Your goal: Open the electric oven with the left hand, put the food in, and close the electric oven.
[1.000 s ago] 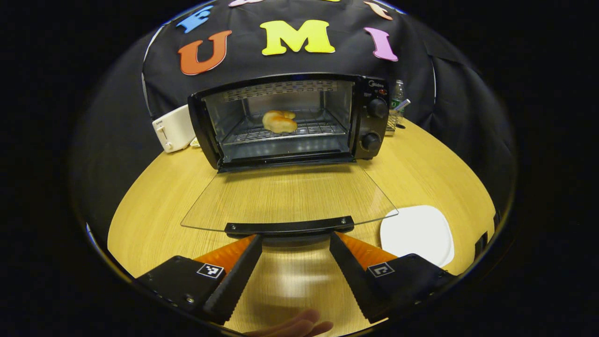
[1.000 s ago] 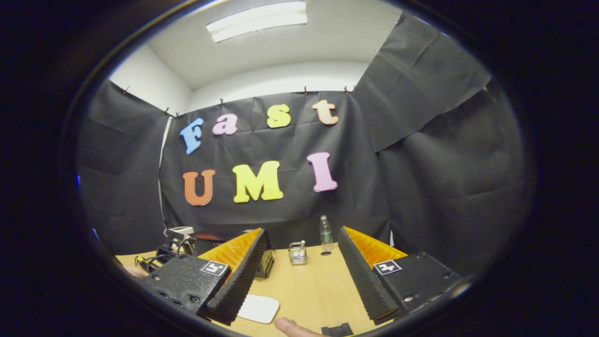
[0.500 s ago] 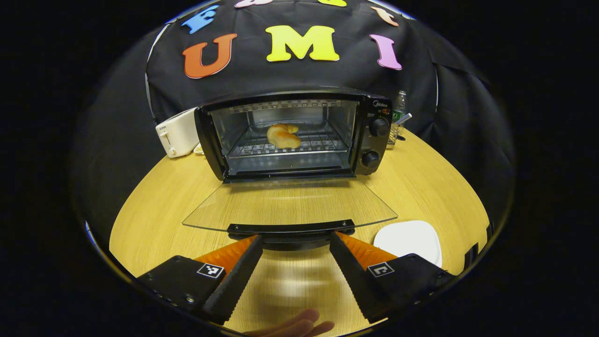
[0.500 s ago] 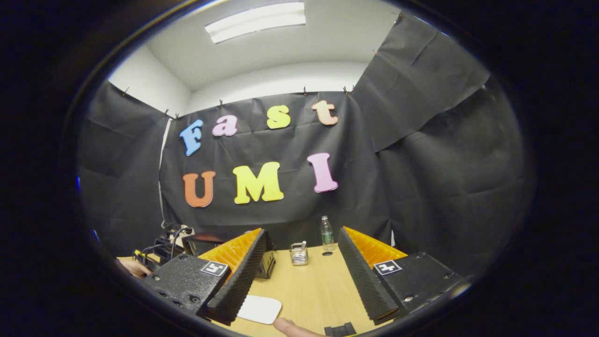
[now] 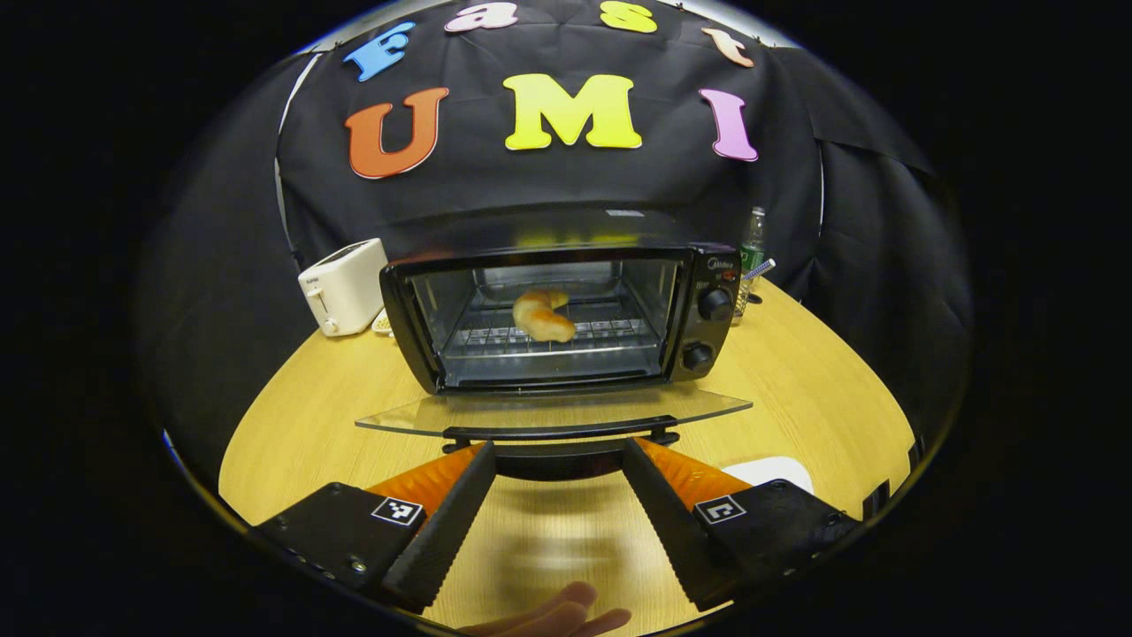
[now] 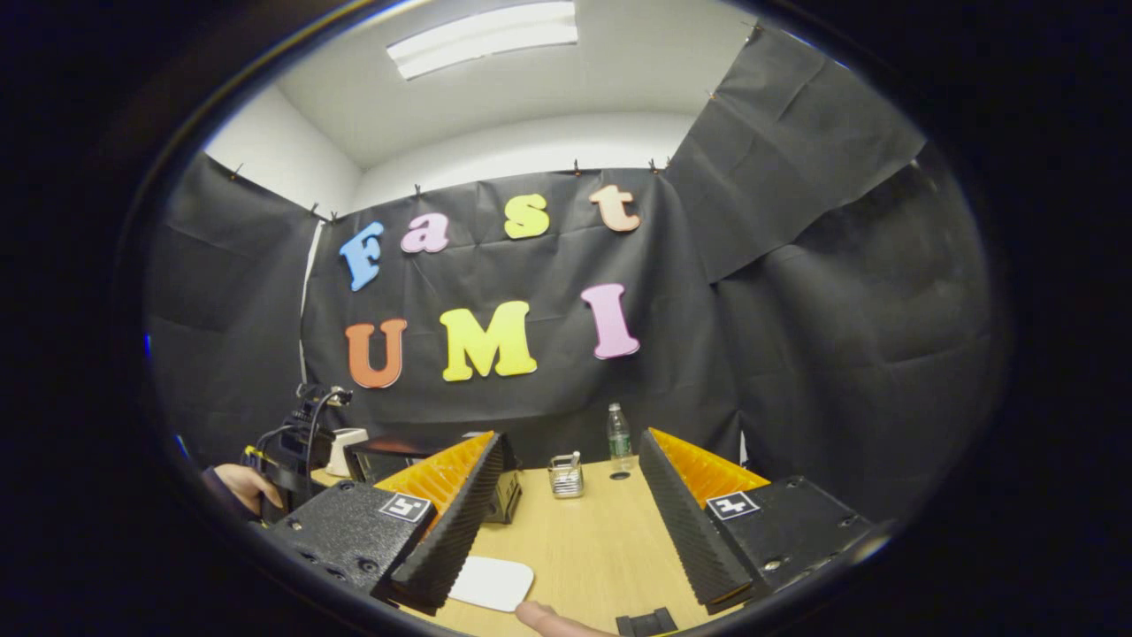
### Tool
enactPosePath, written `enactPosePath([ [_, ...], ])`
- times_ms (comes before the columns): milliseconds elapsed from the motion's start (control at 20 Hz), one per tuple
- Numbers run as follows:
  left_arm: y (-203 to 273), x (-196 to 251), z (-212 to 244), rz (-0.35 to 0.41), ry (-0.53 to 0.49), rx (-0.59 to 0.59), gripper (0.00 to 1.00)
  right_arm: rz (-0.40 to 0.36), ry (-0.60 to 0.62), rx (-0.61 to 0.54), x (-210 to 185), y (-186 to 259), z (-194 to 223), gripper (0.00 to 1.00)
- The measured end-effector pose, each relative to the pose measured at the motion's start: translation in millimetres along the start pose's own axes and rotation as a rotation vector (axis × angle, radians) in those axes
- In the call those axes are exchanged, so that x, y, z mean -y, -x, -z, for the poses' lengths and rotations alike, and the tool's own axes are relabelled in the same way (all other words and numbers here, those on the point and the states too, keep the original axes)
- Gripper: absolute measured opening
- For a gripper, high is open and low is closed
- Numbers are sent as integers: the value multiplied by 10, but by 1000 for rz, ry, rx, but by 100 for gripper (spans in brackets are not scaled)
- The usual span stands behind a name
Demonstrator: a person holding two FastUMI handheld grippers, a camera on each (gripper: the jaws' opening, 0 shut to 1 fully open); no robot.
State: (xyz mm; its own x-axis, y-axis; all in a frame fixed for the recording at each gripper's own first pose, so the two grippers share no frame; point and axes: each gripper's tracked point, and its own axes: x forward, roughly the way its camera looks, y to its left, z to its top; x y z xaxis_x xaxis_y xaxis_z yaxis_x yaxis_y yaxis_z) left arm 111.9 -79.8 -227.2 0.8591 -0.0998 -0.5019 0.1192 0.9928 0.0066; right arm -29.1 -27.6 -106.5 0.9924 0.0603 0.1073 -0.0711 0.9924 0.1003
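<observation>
In the left gripper view, your left tool [image 5: 555, 460] is released – its fingers spread just under the handle [image 5: 561, 433] of the electric oven [image 5: 566, 318], whose glass door [image 5: 553, 412] hangs open. The food [image 5: 542, 316] lies on the rack inside.

In the right gripper view, your right tool [image 6: 570, 460] hangs released above the tabletop [image 6: 584, 531] – a white plate [image 6: 492, 584] lies below its left finger.
</observation>
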Motion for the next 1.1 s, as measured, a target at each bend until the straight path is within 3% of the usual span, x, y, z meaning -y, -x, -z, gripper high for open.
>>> enactPosePath([
  [300, -142, -96, -488, 16, 10, 31, 96, 15, -9, -14, 6, -40, 49, 96],
  [550, -321, -268, -847, -44, -15, 44, 96, 29, 12, -15, 20, -77, 83, 98],
  [750, -87, -141, -1011, 15, 3, 131, 96, 39, 5, -56, -7, -147, 213, 96],
  [1100, 714, -252, -1106, -21, 34, 301, 96, 13, 41, -60, -193, -106, 90, 99],
])
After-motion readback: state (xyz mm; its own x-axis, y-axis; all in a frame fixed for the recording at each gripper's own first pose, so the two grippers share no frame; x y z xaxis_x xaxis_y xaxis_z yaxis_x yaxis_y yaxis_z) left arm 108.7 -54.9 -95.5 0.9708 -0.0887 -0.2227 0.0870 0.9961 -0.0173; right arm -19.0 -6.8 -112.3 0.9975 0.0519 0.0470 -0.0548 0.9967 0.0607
